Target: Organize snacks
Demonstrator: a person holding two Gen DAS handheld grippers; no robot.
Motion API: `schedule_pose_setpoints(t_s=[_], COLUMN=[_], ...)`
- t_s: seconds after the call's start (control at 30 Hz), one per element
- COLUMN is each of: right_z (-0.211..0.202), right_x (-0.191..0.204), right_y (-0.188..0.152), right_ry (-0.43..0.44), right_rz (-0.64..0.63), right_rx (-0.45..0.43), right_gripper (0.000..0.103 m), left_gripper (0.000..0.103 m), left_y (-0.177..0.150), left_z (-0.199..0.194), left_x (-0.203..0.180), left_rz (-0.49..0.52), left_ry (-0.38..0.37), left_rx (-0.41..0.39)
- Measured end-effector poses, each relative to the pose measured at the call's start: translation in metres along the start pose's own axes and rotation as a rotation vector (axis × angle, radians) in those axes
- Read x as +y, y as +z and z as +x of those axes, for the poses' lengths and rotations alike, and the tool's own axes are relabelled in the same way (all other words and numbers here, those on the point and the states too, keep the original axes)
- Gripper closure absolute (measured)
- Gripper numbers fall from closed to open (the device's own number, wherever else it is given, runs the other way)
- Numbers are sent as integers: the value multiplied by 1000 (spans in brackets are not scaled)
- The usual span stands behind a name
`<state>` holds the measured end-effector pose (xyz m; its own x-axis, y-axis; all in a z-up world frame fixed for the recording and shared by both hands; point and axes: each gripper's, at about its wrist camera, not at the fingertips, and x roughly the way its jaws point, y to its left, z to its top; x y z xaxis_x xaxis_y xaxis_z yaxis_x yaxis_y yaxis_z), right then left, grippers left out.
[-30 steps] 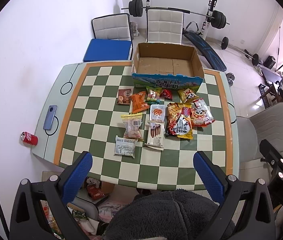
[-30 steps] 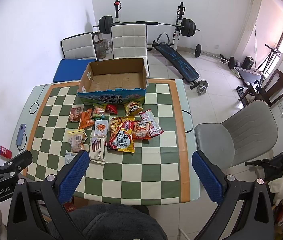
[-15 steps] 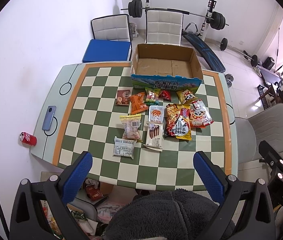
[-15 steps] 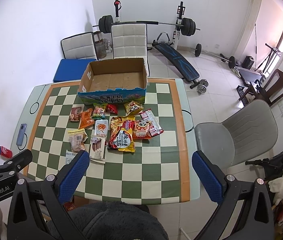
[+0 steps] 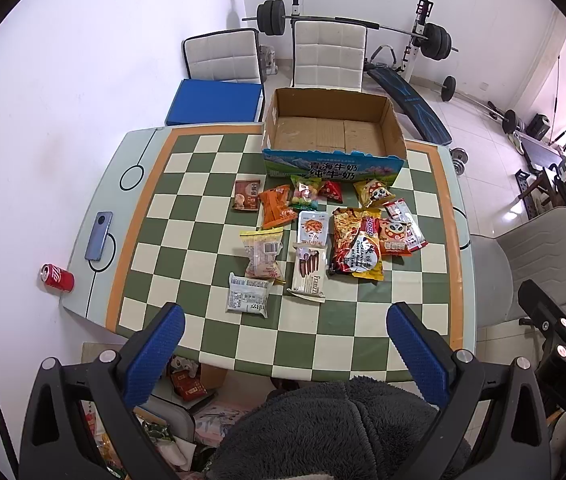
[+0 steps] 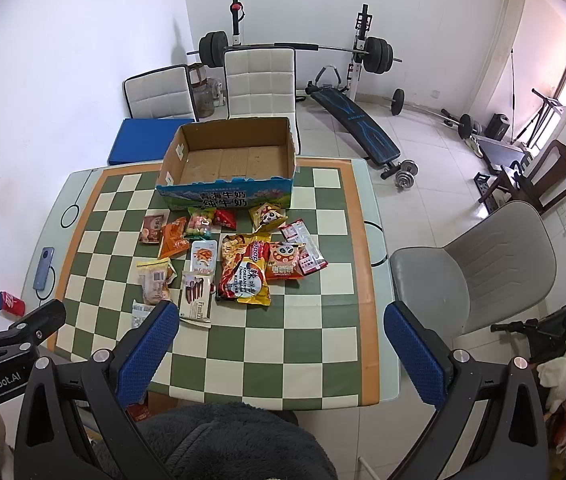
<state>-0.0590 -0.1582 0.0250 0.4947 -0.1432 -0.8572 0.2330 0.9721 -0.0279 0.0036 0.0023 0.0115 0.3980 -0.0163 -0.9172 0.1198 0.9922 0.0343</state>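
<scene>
Several snack packets lie in a cluster on the checkered table (image 5: 211, 332), among them a large cheese-ball bag (image 5: 357, 244), a Franzzi biscuit pack (image 5: 309, 274), a white packet (image 5: 247, 295) and an orange packet (image 5: 277, 210). An empty cardboard box (image 5: 333, 132) stands behind them at the far edge; it also shows in the right wrist view (image 6: 235, 160). My left gripper (image 5: 285, 344) is open and empty, high above the near table edge. My right gripper (image 6: 279, 344) is open and empty, also held high over the near edge.
A phone (image 5: 99, 236) and a red can (image 5: 57, 278) sit at the table's left end. A grey chair (image 6: 479, 264) stands to the right. White chairs (image 5: 329, 54), a blue mat and a weight bench stand beyond the table. A grey fuzzy cap (image 5: 323, 428) is below.
Both grippers have risen and pulled back slightly, so the table looks a little smaller and farther. Both stay open. The snacks have not moved.
</scene>
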Motion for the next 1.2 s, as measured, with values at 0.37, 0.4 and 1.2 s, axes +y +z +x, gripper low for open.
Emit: schedule_pose_setpoints(t_s=[0.37, 0.4, 1.2], right_z=[-1, -1, -6], right_x=[-1, 0, 0], right_y=[0, 0, 1], right_ry=[2, 2, 4], right_rz=[2, 2, 2], right_rx=[-1, -2, -10], right_gripper=[0, 0, 0], left_gripper=[0, 0, 0], left_y=[0, 0, -1], left_z=[0, 0, 1], left_x=[0, 0, -1], left_rz=[-2, -1, -1], left_ry=[-2, -2, -3], left_rx=[1, 1, -2])
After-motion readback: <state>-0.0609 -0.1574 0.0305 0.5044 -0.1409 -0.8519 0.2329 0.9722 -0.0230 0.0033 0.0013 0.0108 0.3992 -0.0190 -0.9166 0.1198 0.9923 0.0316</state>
